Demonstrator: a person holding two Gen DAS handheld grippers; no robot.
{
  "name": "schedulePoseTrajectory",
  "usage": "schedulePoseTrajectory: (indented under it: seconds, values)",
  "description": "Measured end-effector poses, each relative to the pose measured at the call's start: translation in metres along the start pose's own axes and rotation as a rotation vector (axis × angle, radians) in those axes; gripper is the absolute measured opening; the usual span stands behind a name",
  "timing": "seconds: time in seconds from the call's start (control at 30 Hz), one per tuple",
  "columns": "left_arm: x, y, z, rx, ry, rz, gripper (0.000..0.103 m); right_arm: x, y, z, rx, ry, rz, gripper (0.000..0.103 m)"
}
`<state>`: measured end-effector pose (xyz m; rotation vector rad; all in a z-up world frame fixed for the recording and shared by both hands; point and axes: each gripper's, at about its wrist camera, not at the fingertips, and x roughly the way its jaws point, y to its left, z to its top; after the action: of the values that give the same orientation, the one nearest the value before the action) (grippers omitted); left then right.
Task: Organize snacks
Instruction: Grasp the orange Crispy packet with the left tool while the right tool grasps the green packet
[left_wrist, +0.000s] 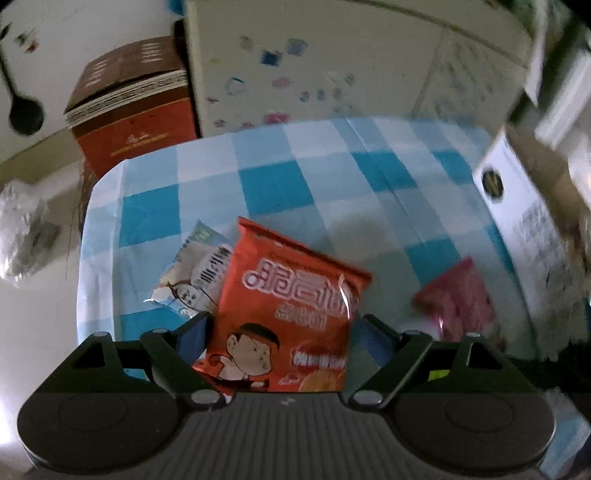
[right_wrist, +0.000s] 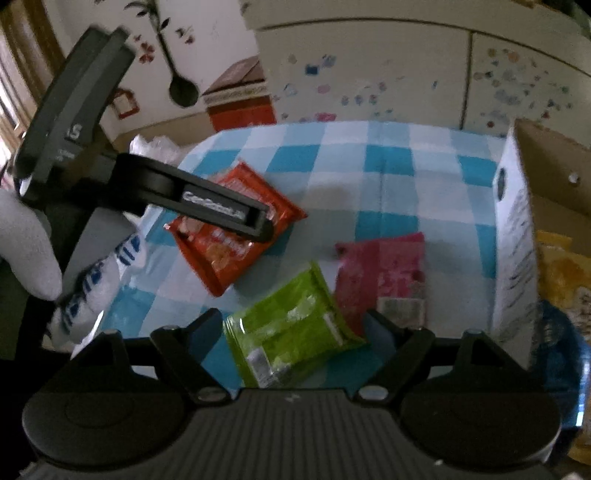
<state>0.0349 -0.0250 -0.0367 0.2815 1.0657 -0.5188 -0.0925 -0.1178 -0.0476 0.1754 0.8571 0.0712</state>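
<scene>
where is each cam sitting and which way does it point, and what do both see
Left wrist: sits on the left tongs, looking forward and down across the checkered tablecloth; its own two fingers flank the orange snack bag.
Right wrist: sits on the right tongs, facing the same table; its fingers flank the green snack bag, and the left tongs show from the side, with a white-gloved hand.
Shared: the orange snack bag, pink snack bag, tablecloth and brown box.
</scene>
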Motion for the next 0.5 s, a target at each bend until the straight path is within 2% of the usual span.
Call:
schedulePoseTrajectory:
  seconds: [0.07,0.17,0.27,0.3,0.4,0.5]
  values:
    - [0.001,-0.005,-0.006,0.060,0.005,0.022,0.090,0.005,0.005,-0.003,-0.029,0.040,0.032,0.084]
    - [0.002,-0.006,-0.011,0.088,0.011,0.026,0.090,0.009,0.015,-0.010,-0.079,0.089,0.071,0.084]
    - [0.004,-0.004,-0.009,0.065,0.020,0.029,0.091,0.008,0.021,-0.012,-0.105,0.084,0.060,0.084]
    - [0.006,-0.003,-0.008,0.057,0.010,0.053,0.093,0.007,0.020,-0.011,-0.091,0.074,0.060,0.084]
    - [0.014,-0.002,-0.007,0.038,0.033,0.075,0.103,0.007,0.017,-0.009,-0.050,0.056,0.037,0.084]
    - [0.018,0.006,-0.005,-0.014,0.057,0.050,0.103,0.010,0.019,-0.011,-0.050,0.059,0.024,0.084]
